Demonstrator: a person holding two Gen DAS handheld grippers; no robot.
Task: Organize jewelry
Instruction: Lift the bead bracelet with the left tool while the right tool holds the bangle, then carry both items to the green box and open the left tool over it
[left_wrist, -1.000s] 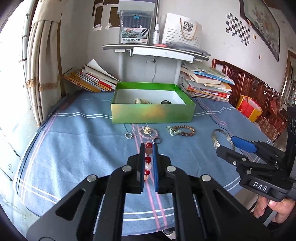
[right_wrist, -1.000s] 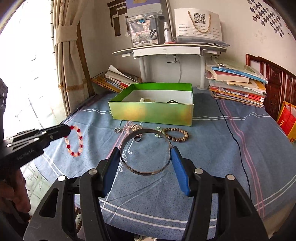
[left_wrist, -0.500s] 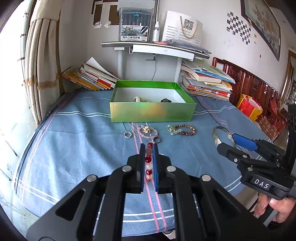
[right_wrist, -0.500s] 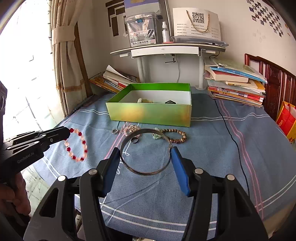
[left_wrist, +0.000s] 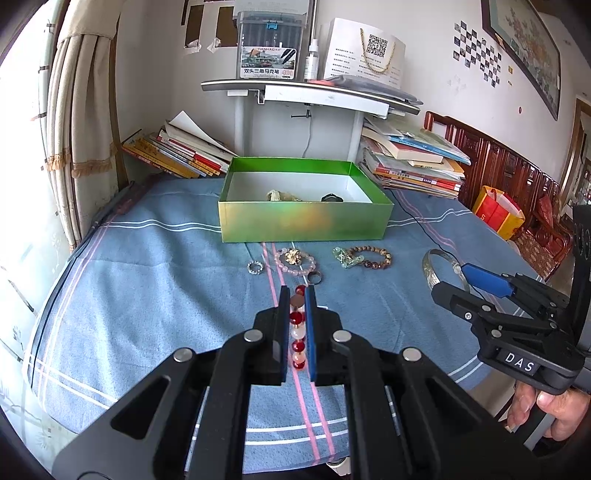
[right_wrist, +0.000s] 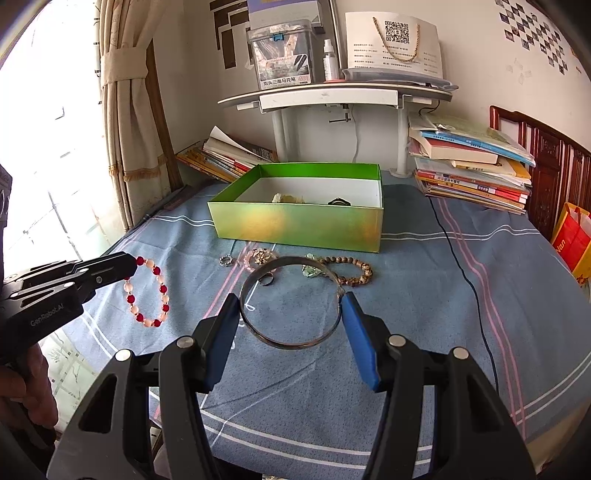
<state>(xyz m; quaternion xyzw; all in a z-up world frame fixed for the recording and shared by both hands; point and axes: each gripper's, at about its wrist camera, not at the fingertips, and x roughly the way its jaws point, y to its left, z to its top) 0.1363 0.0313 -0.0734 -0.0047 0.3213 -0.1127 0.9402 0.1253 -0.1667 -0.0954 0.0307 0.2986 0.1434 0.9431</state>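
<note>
Box (left_wrist: 304, 221): on table (left_wrist: 147, 295), 12 o'clock from both grippers; two small pieces inside.
Loose pieces: row on cloth just before box; ring (left_wrist: 255, 267) leftmost, wooden bead bracelet (left_wrist: 369, 256) rightmost.
Left gripper (left_wrist: 297, 295): at 6 o'clock, clamps beaded bracelet (right_wrist: 147, 293) above cloth.
Right gripper (right_wrist: 290, 308): 3 o'clock of left, grips bangle (right_wrist: 291, 302).
Book stacks: behind box, 10 and 2 o'clock.

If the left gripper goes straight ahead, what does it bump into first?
Probably the dark ring on the cloth, just past the left gripper, which holds the red bead bracelet. If it passes above the ring, the green box comes next. Height is hard to judge here.
</note>
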